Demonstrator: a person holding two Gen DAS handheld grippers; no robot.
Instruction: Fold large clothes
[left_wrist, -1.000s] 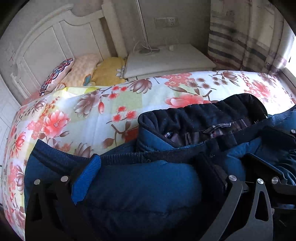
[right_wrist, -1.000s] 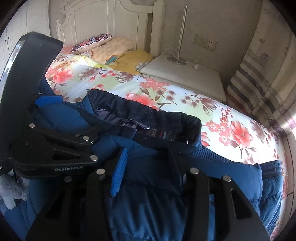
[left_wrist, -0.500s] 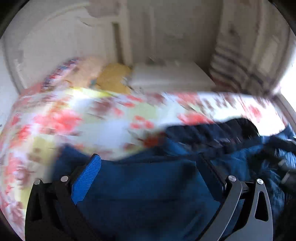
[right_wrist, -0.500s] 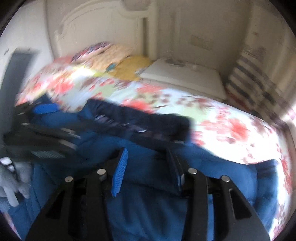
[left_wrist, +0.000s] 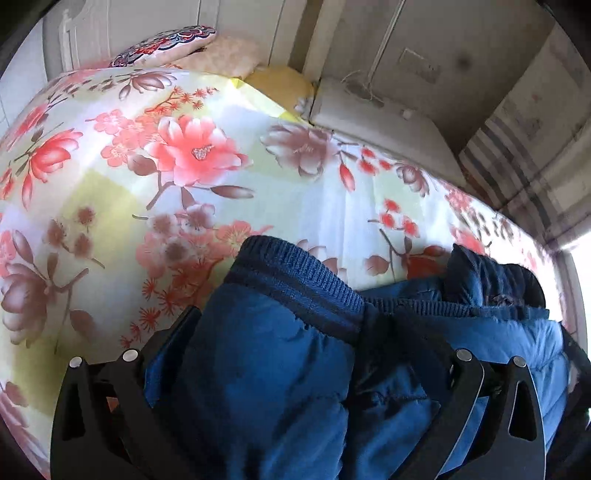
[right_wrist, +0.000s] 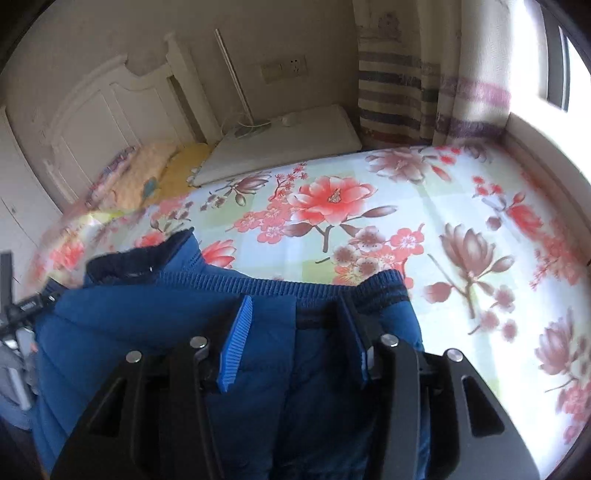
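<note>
Blue padded jacket (right_wrist: 177, 332), ribbed hem uppermost, is bunching clamped inside both the left gripper (left_wrist: 295, 354) and right gripper (right_wrist: 295, 332), floral bedspread (right_wrist: 461, 206) lying bare toward the upper right.

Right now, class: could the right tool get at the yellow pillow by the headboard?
Probably not: the right tool is clamped on the blue jacket, and the yellow pillow lies far across the floral bedspread.

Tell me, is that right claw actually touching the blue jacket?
Touching. The right wrist view shows the right gripper with the blue jacket's ribbed hem pinched between its fingers.
</note>
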